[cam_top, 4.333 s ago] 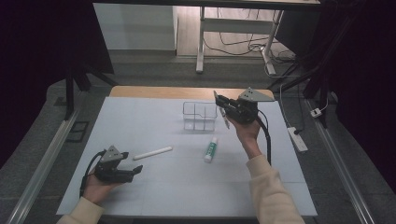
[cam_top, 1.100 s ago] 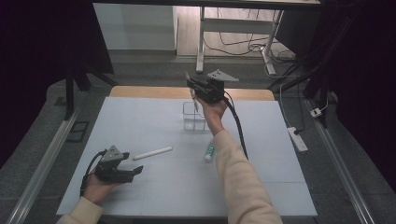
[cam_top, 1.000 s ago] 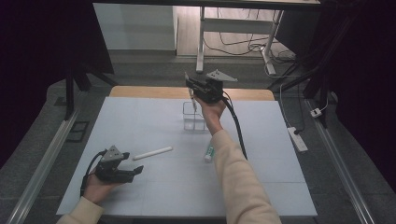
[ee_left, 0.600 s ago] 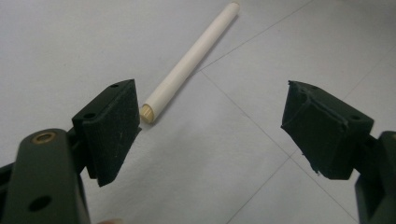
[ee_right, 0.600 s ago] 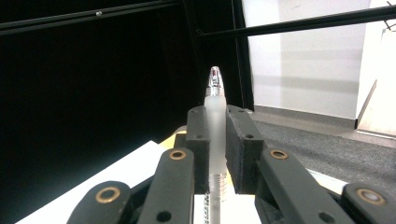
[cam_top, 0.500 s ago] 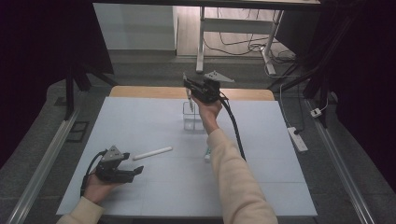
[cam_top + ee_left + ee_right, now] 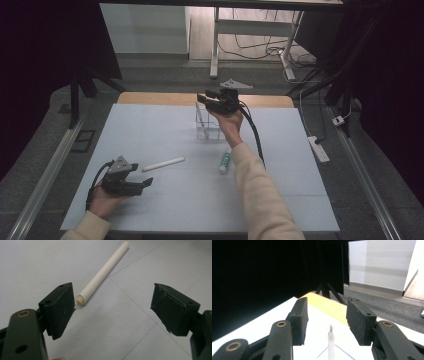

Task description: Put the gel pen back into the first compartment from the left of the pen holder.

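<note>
Progress looks like one item in out of three, judged from how things lie. The right gripper [image 7: 210,101] hangs just above the clear divided box [image 7: 209,124] at the far middle of the tabletop [image 7: 300,200], its jaws parted and holding nothing; in the right gripper view a slim white pen [image 7: 331,343] stands upright between and below the spread jaws, free of both. In the high view that pen [image 7: 200,116] leans in the box's left compartment, so the drop seems done. Two things are left on the white surface: a white stick [image 7: 163,164] lying flat toward the near left, and a green-and-white tube [image 7: 225,162] lying just beside the right forearm, well apart from the box. The left gripper [image 7: 142,183] rests low at the near left, jaws wide and empty; in the left gripper view the stick's [image 7: 102,273] cream tip sits just beside the left jaw, though whether it touches I cannot tell. The stick seems the likely next pickup, and the tube after it.
</note>
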The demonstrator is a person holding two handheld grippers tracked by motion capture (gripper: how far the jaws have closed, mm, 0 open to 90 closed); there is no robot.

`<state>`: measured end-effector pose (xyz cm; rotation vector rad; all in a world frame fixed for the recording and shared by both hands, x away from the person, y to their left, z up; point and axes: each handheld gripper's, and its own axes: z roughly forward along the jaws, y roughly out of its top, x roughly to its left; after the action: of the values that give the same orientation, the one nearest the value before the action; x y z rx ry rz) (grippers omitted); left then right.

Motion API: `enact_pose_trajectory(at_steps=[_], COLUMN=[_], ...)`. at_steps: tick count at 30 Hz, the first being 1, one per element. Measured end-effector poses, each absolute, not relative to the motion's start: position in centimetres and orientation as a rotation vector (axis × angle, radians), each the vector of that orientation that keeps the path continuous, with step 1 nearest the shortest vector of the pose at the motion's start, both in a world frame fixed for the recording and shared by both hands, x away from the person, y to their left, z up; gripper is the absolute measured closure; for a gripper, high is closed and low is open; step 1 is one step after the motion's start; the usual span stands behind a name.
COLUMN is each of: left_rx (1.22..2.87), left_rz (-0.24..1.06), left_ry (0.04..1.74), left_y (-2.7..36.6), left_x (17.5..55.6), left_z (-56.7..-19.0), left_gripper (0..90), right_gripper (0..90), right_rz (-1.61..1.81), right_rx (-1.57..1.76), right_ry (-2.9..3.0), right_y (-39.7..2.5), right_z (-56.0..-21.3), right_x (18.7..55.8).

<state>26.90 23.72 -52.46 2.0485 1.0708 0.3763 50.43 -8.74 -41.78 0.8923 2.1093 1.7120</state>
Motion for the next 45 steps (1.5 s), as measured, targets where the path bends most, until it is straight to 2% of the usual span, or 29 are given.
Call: enact_pose_trajectory(at_steps=[23,45], left_rx=[2.038,2.013], left_rz=[0.390,0.382], left_ry=[1.081,1.085], left_y=[23.9,24.1], left_x=[26.7,26.7], left_z=[-52.2,-51.9], left_gripper=[19.2,19.2], right_gripper=[49.0,45.1], right_rz=[1.635,1.429], right_rx=[0.864,0.910], right_ry=[2.199,2.278], right_y=[-18.1,-26.8], right_z=[-44.0,-46.9], right_x=[45.2,38.0])
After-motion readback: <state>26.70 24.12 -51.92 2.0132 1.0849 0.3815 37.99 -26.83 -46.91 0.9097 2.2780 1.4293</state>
